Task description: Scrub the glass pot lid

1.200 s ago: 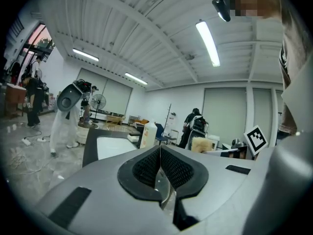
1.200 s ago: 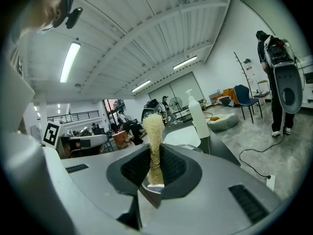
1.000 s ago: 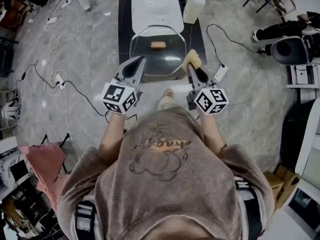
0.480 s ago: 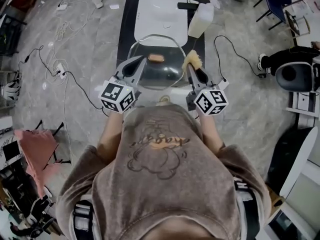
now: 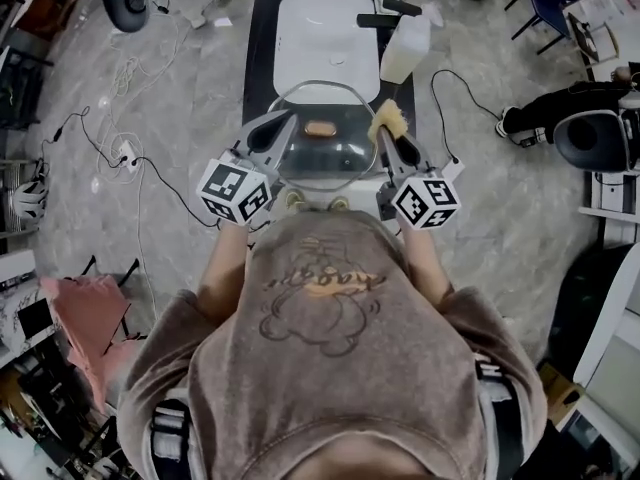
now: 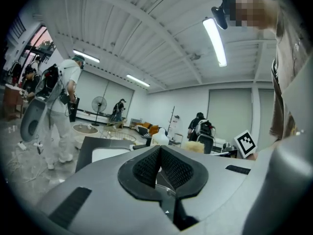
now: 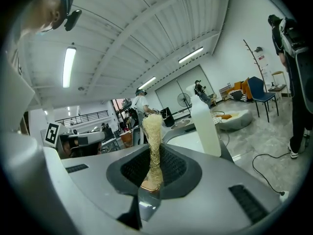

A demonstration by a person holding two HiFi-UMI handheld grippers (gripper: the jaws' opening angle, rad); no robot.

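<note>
While the left tongs (image 5: 282, 128) are clamped on the left rim of the round glass pot lid (image 5: 325, 158), the right tongs (image 5: 386, 140) are closed on a pale yellow fibrous scrubber (image 5: 387, 119). Its tuft sticks out past their tips, just beside the lid's right rim; whether it touches the lid I cannot tell. The lid hangs in the air above the near end of the dark table (image 5: 257, 58), short of the white rectangular basin (image 5: 322, 38).

I judge the scrubbing to be at its start, with tool and lid both in hand and side by side. The next move calls for pressing the scrubber onto the glass and rubbing across it, the left grip firm enough to stop the lid swinging.

Both forearms reach forward from the body, the tongs pointing ahead, nearly level and slightly converging.
</note>
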